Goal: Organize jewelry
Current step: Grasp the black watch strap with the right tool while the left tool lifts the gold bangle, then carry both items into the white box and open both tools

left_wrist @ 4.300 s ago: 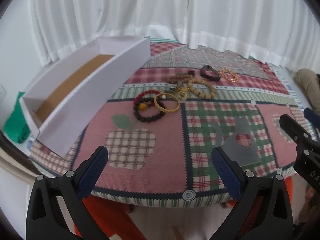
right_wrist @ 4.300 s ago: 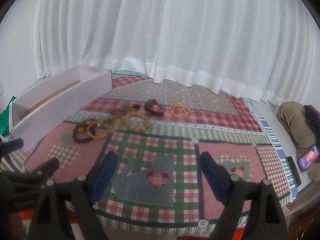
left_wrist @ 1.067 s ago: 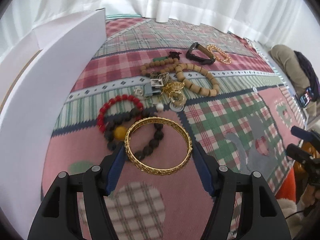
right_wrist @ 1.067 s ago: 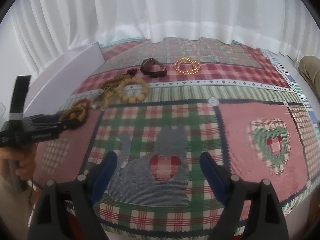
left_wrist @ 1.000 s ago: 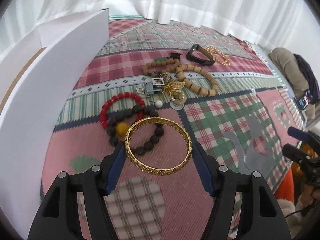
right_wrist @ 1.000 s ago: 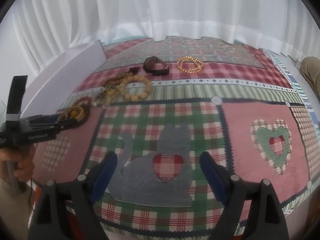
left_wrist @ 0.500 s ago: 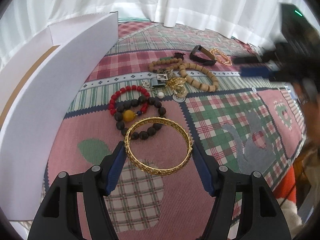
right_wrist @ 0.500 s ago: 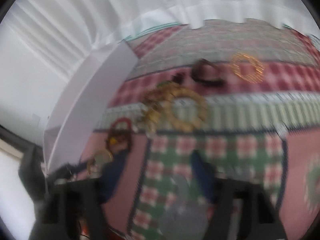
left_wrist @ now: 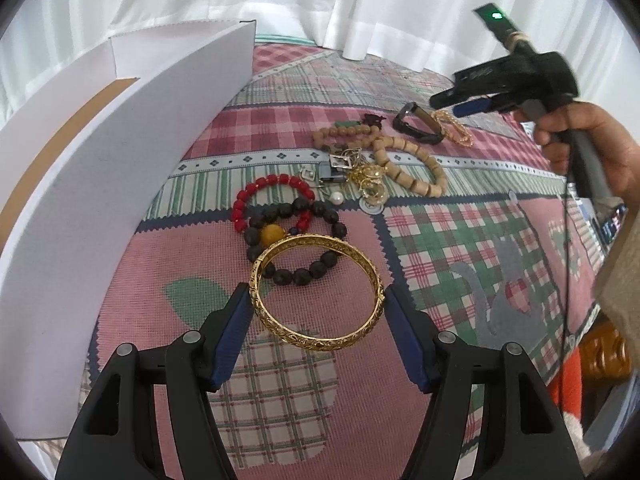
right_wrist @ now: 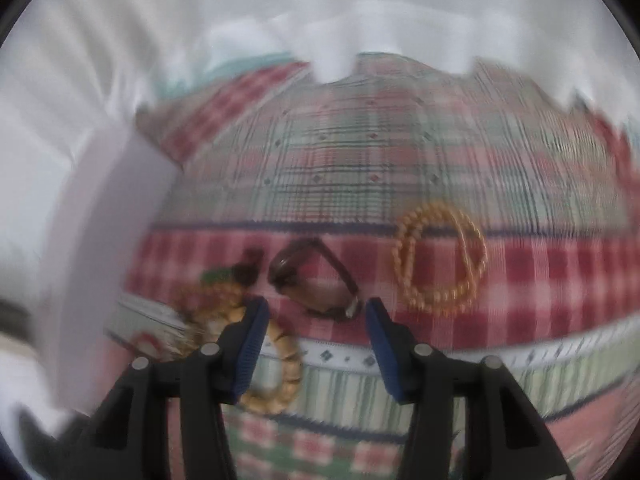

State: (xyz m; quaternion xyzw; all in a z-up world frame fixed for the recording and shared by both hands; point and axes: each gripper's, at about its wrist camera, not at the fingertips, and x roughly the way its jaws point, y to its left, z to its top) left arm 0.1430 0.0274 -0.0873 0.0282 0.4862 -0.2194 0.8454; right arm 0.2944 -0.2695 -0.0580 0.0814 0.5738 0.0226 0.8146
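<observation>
Jaws of the left gripper (left_wrist: 317,312) are clamped on the gold bangle (left_wrist: 316,291); only the blurred right-wrist view shows the right gripper (right_wrist: 314,312) standing half-open, nothing held, above the dark band (right_wrist: 316,280).

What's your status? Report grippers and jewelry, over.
Left gripper shut on bangle. Right gripper above dark band, jaws just closing, nothing gripped between them. Box alongside, unobstructed.

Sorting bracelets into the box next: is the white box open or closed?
Open: the white box has no lid on, and its brown floor shows inside.
</observation>
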